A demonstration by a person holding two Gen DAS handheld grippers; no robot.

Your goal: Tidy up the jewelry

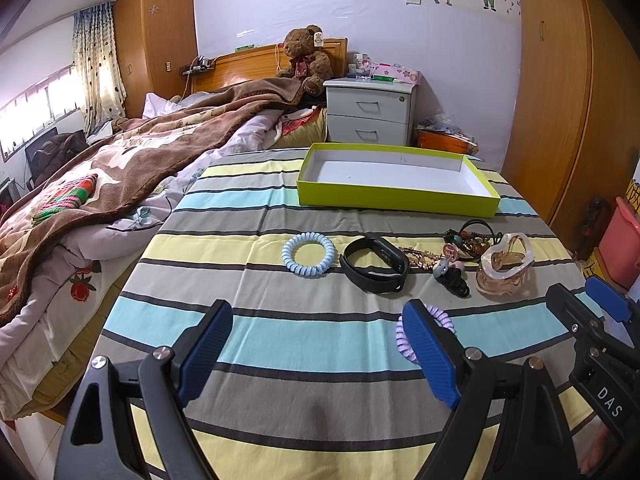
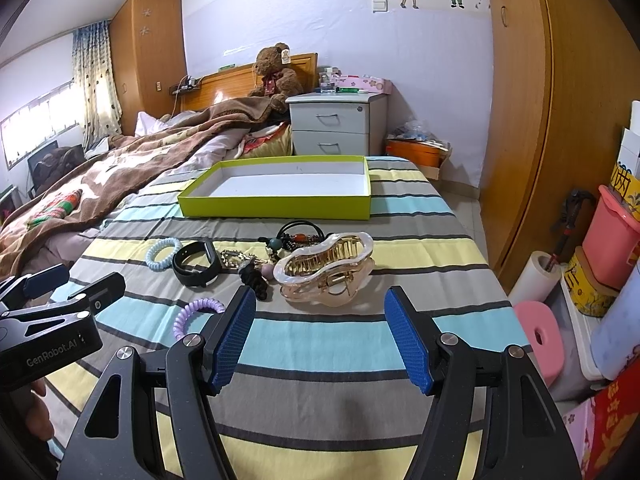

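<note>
On the striped cloth lie a light blue coil hair tie point(image 1: 308, 254) point(image 2: 163, 253), a black smart band point(image 1: 376, 264) point(image 2: 198, 264), a gold chain point(image 1: 420, 258) point(image 2: 238, 258), beaded hair ties point(image 1: 466, 240) point(image 2: 296, 238), a clear amber claw clip point(image 1: 505, 266) point(image 2: 330, 268) and a purple coil hair tie point(image 1: 404, 334) point(image 2: 196, 316). An empty lime-green box point(image 1: 396, 196) point(image 2: 276, 204) stands behind them. My left gripper point(image 1: 316, 350) is open and empty, its right finger over the purple tie. My right gripper point(image 2: 324, 336) is open and empty, just short of the claw clip.
An unmade bed with a brown blanket point(image 1: 120, 176) lies to the left. A white nightstand point(image 1: 370, 110) and a teddy bear point(image 1: 306, 58) sit behind. A wardrobe point(image 2: 520, 100), pink bins point(image 2: 612, 236) and a pink stool point(image 2: 540, 336) stand right of the table edge.
</note>
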